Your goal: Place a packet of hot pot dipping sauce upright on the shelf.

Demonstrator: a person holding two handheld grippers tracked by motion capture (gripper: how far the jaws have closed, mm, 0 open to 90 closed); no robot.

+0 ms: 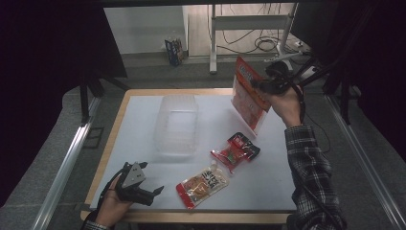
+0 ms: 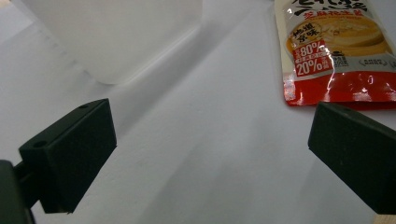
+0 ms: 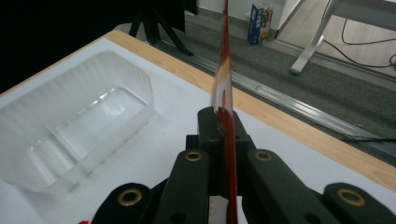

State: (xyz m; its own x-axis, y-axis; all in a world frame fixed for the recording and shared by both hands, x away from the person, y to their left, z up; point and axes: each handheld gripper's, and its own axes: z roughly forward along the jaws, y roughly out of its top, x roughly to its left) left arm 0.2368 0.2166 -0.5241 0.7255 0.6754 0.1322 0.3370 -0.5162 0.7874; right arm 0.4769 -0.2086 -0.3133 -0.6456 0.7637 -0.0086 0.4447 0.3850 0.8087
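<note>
Where the high view looks down on the white table [image 1: 143, 115], the right gripper [image 1: 261, 85] is raised over the far right part of it, its jaws pinched on a large red and white packet [image 1: 246, 98] that hangs tilted, with its lower edge close to the surface. A clear plastic tray [image 1: 176, 125] lies lengthwise near the table's middle, left of that packet. Nearer the person, a small red packet with a dark end [image 1: 235, 151] lies beside a cream and red pouch [image 1: 202, 185], the two close together but not clearly touching. At the near left corner the left gripper [image 1: 152, 192] rests low at the table, held in a hand [image 1: 111, 207], jaws pointing right toward the pouch and empty. From the left gripper view, both black jaws stand wide apart with bare white table [image 2: 210, 140] between them; the pouch [image 2: 334, 51] lies ahead to the right, printed with percentages, and a corner of the clear tray [image 2: 116, 37] shows ahead to the left. Along the right gripper view, the jaws are closed tight on the packet [image 3: 223, 84], seen edge-on as a thin red strip rising upward, while the clear tray [image 3: 74, 126] sits open and empty on the table [image 3: 173, 140] to the left.
</note>
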